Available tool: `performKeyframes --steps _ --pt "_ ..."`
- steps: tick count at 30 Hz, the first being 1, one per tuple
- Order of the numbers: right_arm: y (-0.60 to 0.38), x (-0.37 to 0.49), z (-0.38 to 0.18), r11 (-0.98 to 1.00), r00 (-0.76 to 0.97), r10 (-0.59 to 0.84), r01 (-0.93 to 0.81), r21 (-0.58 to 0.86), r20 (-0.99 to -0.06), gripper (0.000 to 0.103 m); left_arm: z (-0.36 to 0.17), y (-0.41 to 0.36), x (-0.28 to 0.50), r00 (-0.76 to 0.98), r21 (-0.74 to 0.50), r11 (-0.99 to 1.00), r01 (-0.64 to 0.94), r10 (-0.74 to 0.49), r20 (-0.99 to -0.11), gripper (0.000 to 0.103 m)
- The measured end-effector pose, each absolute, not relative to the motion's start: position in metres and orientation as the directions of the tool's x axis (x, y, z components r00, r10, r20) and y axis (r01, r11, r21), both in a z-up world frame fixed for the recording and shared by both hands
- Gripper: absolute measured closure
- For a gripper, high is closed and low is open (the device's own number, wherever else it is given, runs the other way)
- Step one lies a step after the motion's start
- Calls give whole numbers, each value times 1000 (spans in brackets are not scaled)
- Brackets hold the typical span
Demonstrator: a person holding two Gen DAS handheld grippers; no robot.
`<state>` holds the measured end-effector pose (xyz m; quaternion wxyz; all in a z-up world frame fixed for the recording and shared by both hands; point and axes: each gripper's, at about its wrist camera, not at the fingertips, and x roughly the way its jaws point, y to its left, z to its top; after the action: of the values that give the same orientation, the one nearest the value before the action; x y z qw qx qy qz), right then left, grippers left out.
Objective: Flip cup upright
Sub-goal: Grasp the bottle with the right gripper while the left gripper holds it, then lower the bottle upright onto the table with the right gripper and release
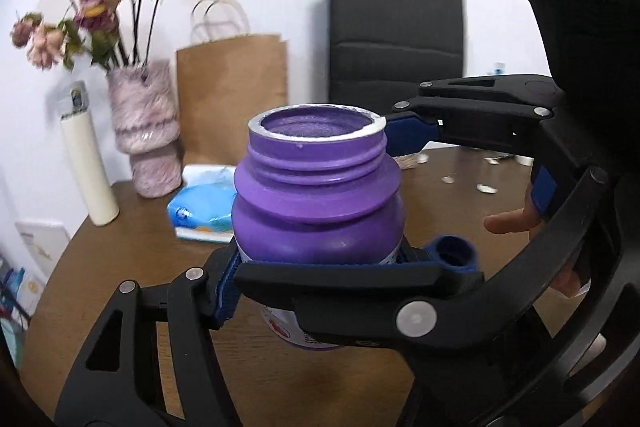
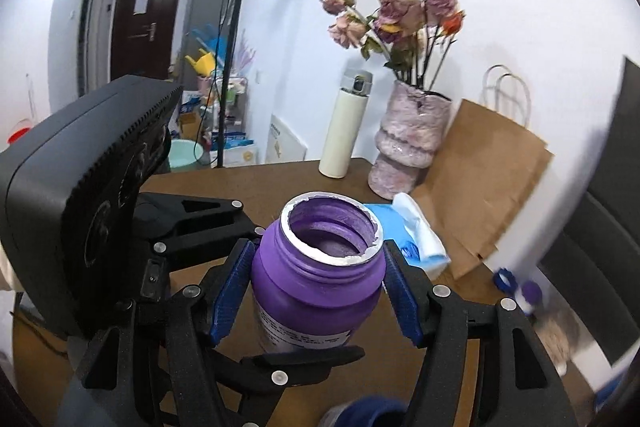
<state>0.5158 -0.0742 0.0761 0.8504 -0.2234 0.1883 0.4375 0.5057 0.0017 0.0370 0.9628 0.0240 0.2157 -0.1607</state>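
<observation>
The cup is a purple wide-mouthed jar [image 1: 316,211] with a ragged silver rim. It stands mouth up over the brown table [image 1: 132,267], and a printed label shows low on its body [image 2: 296,339]. My left gripper [image 1: 318,271] is shut on its lower body. One blue pad [image 1: 226,291] presses its left side; the other finger is hidden behind the right gripper's arm. My right gripper [image 2: 318,291] is shut on it too, with blue pads [image 2: 230,291] against both flanks. From the left wrist, the right gripper's fingers [image 1: 408,135] cross in front of and behind the jar.
At the back stand a pink vase of dried flowers [image 2: 412,143], a white flask [image 2: 344,131], a brown paper bag [image 2: 484,187] and a black bag [image 1: 396,23]. A blue tissue pack [image 1: 204,211] lies behind the jar. Small caps [image 1: 486,188] lie at the right.
</observation>
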Motion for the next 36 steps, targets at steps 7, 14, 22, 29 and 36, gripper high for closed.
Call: performKeyframes --steps 7,14,22,29,36 --pt "-77 550 37 530 496 627 -837 -138 -601 34 -4 -18 523 804 -72 944 323 -314 -505 43" --pt "-128 537 14 609 529 560 -785 -116 -638 34 -23 -75 517 718 -39 908 417 -356 -598 43" --pt "-166 541 -6 657 479 571 -753 22 -666 34 -36 -100 520 646 -64 903 425 -352 -677 43" --pt "-169 538 -14 679 478 550 -733 34 -685 34 -36 -96 512 656 -75 924 374 -321 -683 22" --pt "-176 505 23 690 522 525 -723 -22 -672 32 4 -79 474 736 -34 931 362 -308 -603 8"
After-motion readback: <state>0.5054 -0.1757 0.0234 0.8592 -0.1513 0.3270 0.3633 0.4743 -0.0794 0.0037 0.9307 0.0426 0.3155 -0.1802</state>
